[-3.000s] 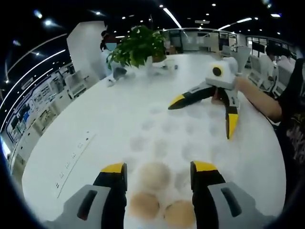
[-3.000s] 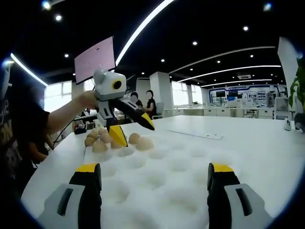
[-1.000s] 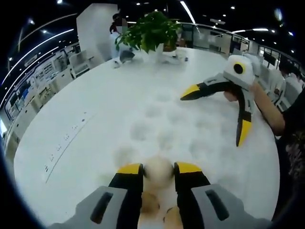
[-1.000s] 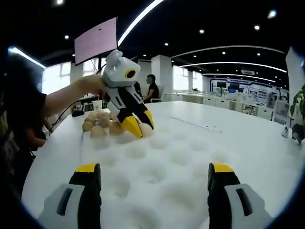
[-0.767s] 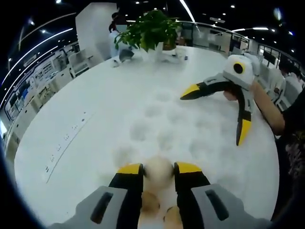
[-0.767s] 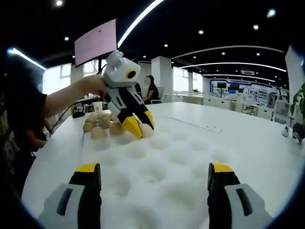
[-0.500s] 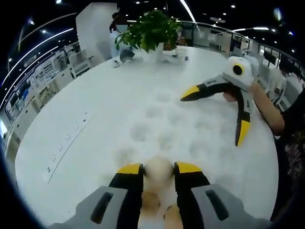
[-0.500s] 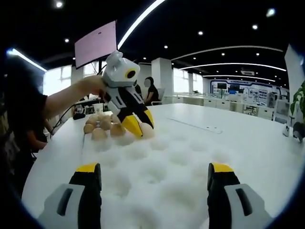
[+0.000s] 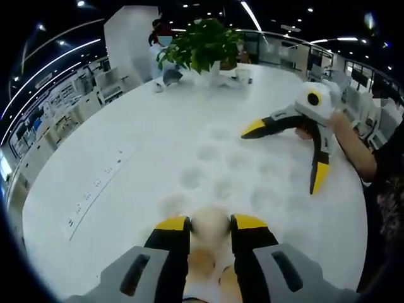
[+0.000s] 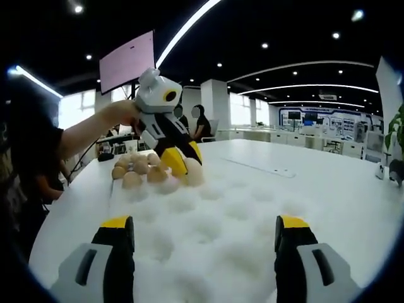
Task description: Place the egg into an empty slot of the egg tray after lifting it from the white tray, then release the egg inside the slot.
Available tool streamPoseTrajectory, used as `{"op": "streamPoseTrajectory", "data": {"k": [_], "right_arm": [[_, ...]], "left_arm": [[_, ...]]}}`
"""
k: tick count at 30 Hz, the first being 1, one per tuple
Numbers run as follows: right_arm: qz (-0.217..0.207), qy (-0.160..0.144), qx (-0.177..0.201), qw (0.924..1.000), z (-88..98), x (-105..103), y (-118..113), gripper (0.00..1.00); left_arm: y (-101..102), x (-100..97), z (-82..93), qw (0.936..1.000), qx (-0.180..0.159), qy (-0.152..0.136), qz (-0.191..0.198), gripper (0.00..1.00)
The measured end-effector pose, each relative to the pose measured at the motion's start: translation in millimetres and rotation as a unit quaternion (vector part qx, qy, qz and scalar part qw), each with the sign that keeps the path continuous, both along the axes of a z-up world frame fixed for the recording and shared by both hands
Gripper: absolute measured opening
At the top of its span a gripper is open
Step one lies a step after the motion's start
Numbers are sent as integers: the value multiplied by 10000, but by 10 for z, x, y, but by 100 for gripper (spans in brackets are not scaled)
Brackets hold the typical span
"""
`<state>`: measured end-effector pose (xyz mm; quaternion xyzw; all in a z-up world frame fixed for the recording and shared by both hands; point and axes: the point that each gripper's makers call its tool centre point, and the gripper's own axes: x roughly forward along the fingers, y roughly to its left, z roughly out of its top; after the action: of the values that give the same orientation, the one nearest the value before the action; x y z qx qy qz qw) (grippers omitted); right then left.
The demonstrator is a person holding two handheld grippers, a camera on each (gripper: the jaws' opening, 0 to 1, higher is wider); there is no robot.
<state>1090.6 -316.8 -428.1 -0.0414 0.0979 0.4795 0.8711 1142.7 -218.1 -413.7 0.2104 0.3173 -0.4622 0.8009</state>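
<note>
Now | left gripper (image 9: 210, 225) clamps egg (image 9: 210, 226) clear of the heap, for carrying | right gripper (image 10: 205, 235) wide open, empty, waits over egg tray (image 10: 208, 227)

Both grippers look the same: grey bodies, black jaws with yellow tips. The left gripper (image 10: 177, 161) has a white head. The person's sleeve (image 9: 390, 136) is black.

Ahead of the left tongs (image 9: 210, 222) the egg tray (image 9: 252, 170) lies open, slots bare; the right tongs (image 9: 291, 142) spread above its far side, with remaining eggs (image 10: 136, 169) clustered behind.
</note>
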Motion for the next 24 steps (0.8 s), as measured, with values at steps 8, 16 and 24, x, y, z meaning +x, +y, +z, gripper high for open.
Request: {"op": "streamPoseTrajectory", "data": {"k": [8,16,24], "right_arm": [[6,-7,50,10000,9,0,-3,96],[12,-11,77,10000,14,-4,0,96],[12,-12,93,10000,15,-2,1,96]], "left_arm": [[23,-84,55,9999,-70,-11,89,25],[93,-93,95,9999,-93,-14,132,25],[153,-152,154,9997,-158,-26,157,25]]}}
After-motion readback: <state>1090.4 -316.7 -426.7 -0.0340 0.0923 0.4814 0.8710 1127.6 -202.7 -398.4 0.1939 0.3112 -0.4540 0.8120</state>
